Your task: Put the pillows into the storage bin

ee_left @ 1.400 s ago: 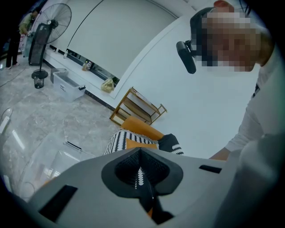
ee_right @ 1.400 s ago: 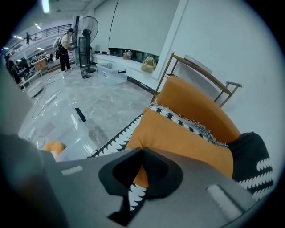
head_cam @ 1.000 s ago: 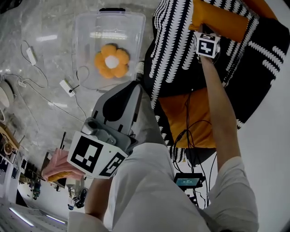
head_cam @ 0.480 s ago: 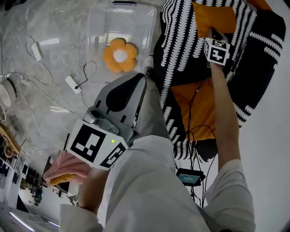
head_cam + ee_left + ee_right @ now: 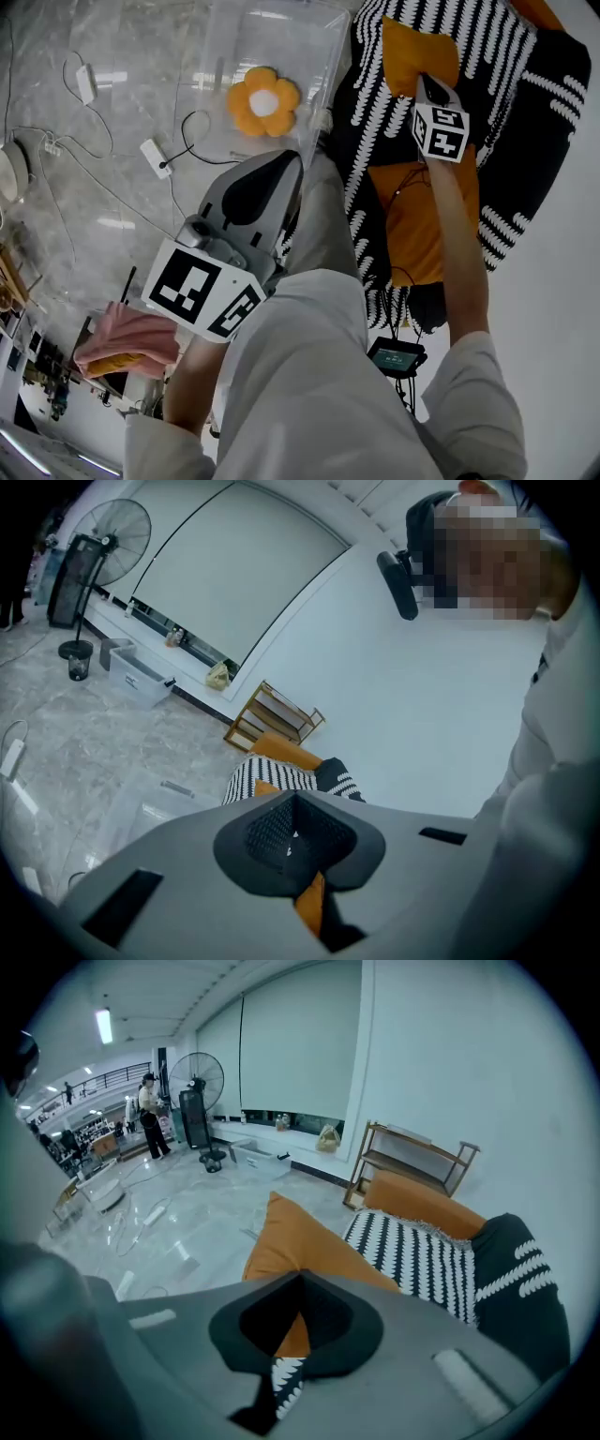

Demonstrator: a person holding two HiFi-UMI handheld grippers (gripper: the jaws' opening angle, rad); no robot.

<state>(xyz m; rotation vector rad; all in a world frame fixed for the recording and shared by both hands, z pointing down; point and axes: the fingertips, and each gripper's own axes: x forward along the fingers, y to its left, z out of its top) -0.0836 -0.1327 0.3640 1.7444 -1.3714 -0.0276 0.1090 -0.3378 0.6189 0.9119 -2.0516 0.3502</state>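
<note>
Floor: glossy grey marble floor (image 5: 202,1215).
Walls: plain white wall (image 5: 450,1063); pale roller blinds (image 5: 300,1044) drawn down.
Furniture: low open wooden rack (image 5: 412,1162) against the wall; black standing fan (image 5: 199,1082).
Light: white ceiling strip light (image 5: 104,1026).

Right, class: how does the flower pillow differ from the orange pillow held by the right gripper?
Shape: the flower pillow has rounded petals; the orange pillow is square with pointed corners.
Colour: the flower pillow has a white centre; the orange pillow is plain.
Place: the flower pillow lies inside the clear storage bin; the orange pillow is outside it, pinched in the shut right gripper.
Shared: both are orange.
</note>
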